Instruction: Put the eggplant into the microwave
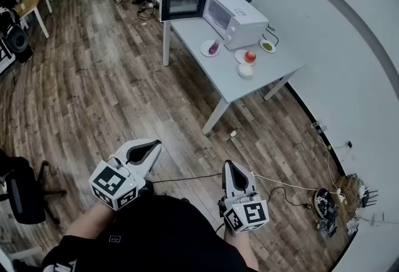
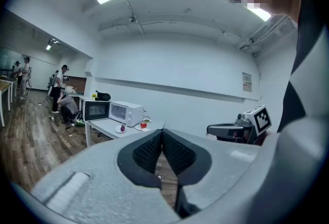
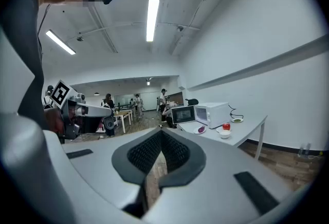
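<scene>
Both grippers are clenched & empty. The left gripper (image 1: 154, 146) has its tips pressed together w/ nothing between them, and the right gripper (image 1: 229, 168) is the same. Each is held low in front of the person, near the bottom of the head view, over bare wood floor (image 1: 93, 90).

Nothing of the task is done yet, as far as the pics show. The eggplant (image 1: 214, 47) lies on a white plate (image 1: 206, 50) on the grey table (image 1: 249, 87), far ahead & well apart from both grippers. It sits just in front of the white microwave (image 1: 240, 15), whose door (image 1: 182, 6) already hangs open to the left, so no opening step seems needed.

Other items to the right of the eggplant:
- a red fruit (image 1: 250, 57), prob. a tomato, on its own plate
- a small white bowl (image 1: 245, 70)
- a green-filled dish (image 1: 267, 47)

Left to do, by my read: walk up to the table, open one gripper, grasp the eggplant, place it inside the microwave.
</scene>
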Demonstrator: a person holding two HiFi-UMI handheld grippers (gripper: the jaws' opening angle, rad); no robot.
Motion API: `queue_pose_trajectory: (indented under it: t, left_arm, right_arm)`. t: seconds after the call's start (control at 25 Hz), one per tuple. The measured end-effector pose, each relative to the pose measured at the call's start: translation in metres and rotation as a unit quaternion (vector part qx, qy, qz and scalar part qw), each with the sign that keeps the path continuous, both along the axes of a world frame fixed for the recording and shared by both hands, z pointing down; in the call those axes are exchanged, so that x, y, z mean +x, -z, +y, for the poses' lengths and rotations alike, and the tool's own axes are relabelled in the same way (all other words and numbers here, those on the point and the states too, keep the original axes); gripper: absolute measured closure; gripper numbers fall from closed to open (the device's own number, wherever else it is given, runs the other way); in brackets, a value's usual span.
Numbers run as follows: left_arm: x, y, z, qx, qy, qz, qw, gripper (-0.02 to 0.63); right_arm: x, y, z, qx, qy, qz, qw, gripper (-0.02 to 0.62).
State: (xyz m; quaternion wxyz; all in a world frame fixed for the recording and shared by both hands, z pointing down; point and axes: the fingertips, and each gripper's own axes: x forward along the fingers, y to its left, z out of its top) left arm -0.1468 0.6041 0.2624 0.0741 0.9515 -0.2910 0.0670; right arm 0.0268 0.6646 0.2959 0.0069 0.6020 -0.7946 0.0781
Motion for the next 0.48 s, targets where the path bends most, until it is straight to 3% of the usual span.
queue_pose_trajectory:
  t: [0.48]
  left_arm:
    - [0.027,0.012,0.018,0.019,0.023,-0.015,0.9994,0.597]
  right_arm:
    - [0.022,-0.008,0.026,0.001,0.044,-0.020,0.999,0.581]
